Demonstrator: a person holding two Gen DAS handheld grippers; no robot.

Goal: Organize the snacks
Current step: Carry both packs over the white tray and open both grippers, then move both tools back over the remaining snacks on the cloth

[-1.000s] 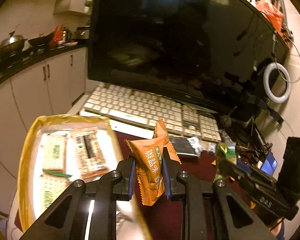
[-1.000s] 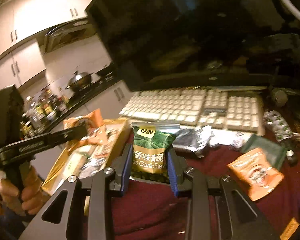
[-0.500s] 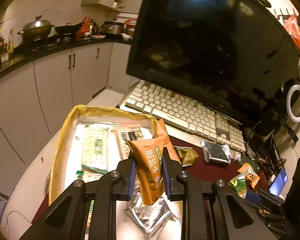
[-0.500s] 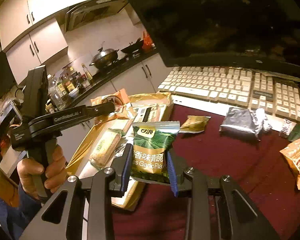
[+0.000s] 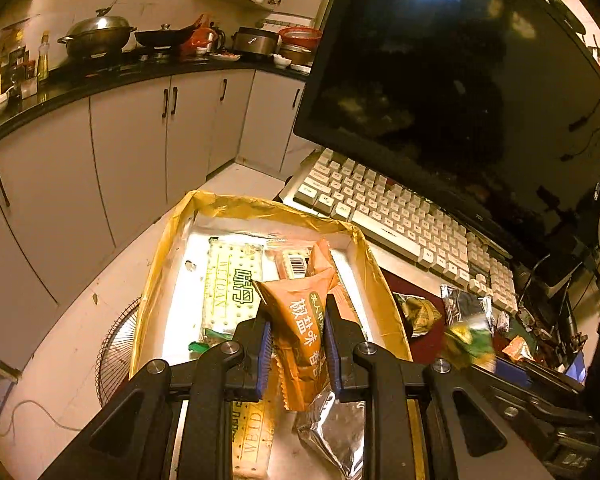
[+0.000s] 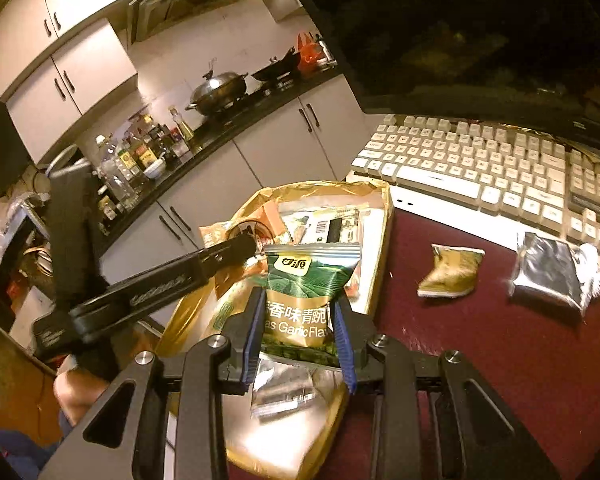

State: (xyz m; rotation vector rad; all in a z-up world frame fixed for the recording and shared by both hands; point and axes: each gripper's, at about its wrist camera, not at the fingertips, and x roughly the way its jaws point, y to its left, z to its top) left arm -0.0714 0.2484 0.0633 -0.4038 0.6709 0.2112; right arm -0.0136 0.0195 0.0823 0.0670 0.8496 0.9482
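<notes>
My left gripper (image 5: 295,340) is shut on an orange snack packet (image 5: 300,328) and hangs over a gold-rimmed box (image 5: 167,240) that holds cracker packs (image 5: 229,280) and a silver pouch (image 5: 336,436). In the right wrist view my right gripper (image 6: 297,336) is shut on a green garlic-pea packet (image 6: 304,300) above the near end of the same box (image 6: 384,216). The left gripper (image 6: 235,246) with its orange packet reaches in from the left there. The green packet (image 5: 470,344) shows blurred at the right of the left wrist view.
On the dark red table (image 6: 480,340) lie a gold packet (image 6: 450,276) and a silver pouch (image 6: 552,280). Behind them are a white keyboard (image 6: 480,168) and a big dark monitor (image 5: 460,92). A hand (image 6: 79,392) holds the left gripper's handle. Kitchen cabinets (image 5: 131,148) stand beyond.
Both grippers swung left from the table toward the box, each keeping its packet. The box now lies directly under both of them, and the loose packets have slid to the right.
</notes>
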